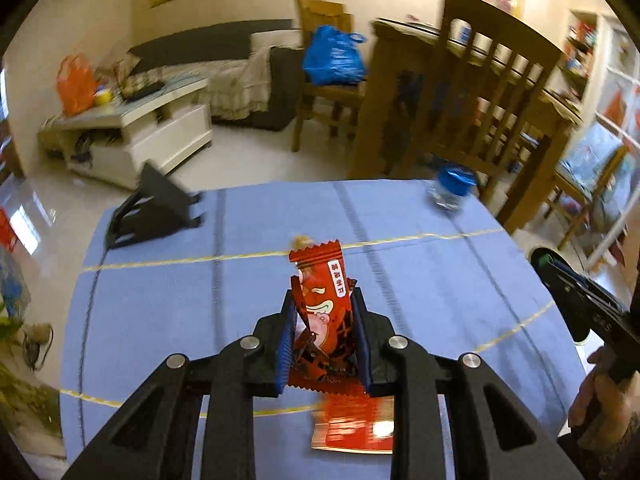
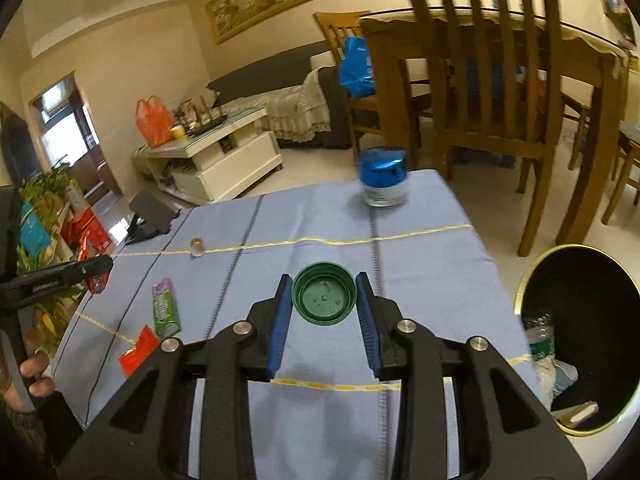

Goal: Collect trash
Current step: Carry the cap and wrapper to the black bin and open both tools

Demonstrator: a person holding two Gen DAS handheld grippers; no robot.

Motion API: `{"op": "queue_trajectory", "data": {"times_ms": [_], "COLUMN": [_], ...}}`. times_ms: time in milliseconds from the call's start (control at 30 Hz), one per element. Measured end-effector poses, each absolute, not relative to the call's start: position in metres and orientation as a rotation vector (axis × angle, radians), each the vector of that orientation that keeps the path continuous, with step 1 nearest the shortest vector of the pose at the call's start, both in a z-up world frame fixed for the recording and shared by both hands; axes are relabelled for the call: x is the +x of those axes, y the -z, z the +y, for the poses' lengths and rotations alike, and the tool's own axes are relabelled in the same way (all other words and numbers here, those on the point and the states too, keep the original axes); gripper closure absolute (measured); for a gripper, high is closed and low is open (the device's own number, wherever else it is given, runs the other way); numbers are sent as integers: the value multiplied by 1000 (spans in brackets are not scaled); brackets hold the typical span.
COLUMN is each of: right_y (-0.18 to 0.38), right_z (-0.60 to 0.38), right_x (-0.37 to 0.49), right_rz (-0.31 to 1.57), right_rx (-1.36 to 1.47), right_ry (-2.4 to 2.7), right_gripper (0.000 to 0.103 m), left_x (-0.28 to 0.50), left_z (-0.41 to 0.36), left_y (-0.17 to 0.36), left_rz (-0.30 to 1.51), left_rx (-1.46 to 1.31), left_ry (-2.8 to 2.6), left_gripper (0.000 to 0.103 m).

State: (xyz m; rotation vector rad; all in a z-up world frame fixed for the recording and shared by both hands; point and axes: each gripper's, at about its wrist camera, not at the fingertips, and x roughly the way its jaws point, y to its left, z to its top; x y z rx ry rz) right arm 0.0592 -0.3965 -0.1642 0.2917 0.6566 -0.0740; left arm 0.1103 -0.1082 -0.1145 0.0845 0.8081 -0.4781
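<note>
Red foil wrapper (image 1: pixel 320 312) was pinched upright between the blue pads of the left gripper (image 1: pixel 322 312), lifted clear of the blue tablecloth (image 1: pixel 440 280). A second red wrapper (image 1: pixel 352 424) lay flat on the cloth just beneath it. The right gripper (image 2: pixel 324 300) clasped a green bottle cap (image 2: pixel 324 299), open side up, one pad touching each side — also held above the cloth, as far as I could judge.

Progress, judged: partly done. The black bin (image 2: pixel 580 320) beside the table already held a crushed plastic bottle (image 2: pixel 542 340) and other scraps. Still on the cloth: a green-and-purple tube (image 2: pixel 164 308), the flat red wrapper (image 2: pixel 138 350), a small capped item (image 2: pixel 197 247) on the yellow line. The blue-lidded jar (image 2: pixel 382 178) and black stand (image 2: pixel 150 216) may not be trash — unclear.

View differences: only the right wrist camera showed the bin, the tube and the cap. The left wrist camera alone showed the wrapper's print and how it was held.
</note>
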Motion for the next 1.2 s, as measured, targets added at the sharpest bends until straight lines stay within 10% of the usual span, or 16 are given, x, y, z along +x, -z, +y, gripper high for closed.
{"op": "queue_trajectory", "data": {"times_ms": [667,733,800,1200], "right_y": [182,187,184,165], "right_z": [-586,-589,-588,-624], "right_x": [-37,-37,-38,-112], "right_rz": [623,636,616,340], "right_rx": [541,560,548,756], "right_ry": [541,549,570,740], "right_gripper": [70,58,22,8], "left_x": [17,12,7,-5], "left_z": [-326,-342,-353,-421], "left_y": [108,110,112,128], "left_rz": [725,722,719,719], "left_rx": [349,370,383,470], "left_ry": [820,840,856,934], "left_gripper": [77,77,77,76]}}
